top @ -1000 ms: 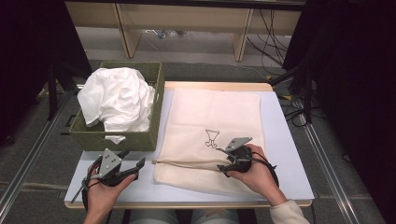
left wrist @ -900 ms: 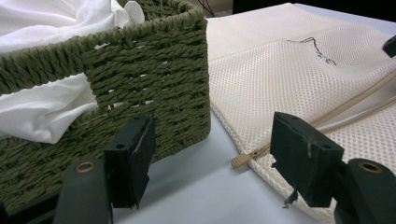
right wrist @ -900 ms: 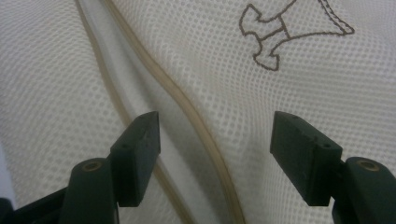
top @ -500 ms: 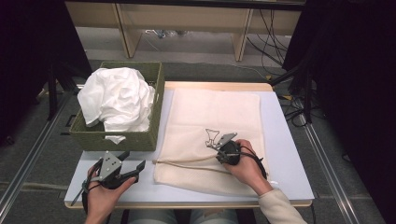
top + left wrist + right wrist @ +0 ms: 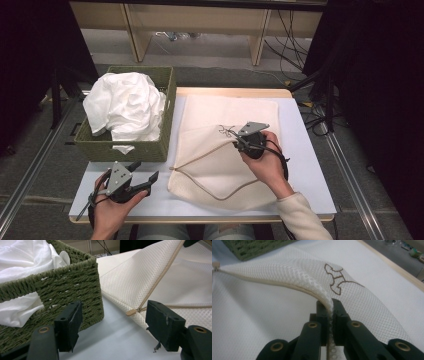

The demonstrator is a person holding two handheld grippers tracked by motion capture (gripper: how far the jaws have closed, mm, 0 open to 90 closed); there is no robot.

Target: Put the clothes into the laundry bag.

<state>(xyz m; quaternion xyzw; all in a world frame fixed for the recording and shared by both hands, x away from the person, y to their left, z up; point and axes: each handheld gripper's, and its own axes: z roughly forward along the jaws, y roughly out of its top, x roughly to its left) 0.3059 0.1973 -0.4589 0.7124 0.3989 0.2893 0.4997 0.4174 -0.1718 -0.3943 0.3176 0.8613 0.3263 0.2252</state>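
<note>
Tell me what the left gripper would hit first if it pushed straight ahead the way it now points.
Most likely the zipper corner of the mesh laundry bag, where the zipper pull lies between the open jaws of the left gripper. The wicker basket sits close beside its left jaw; depth is unclear.

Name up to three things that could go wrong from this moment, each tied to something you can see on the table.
1. The right gripper pinches only a thin fold of the mesh bag at its zip edge; the fabric could slip out as it lifts.
2. The left gripper is open and holds nothing, so the whole bag may drag across the table instead of opening.
3. The bag's corner lies close to the basket; pulling might snag it there.
</note>
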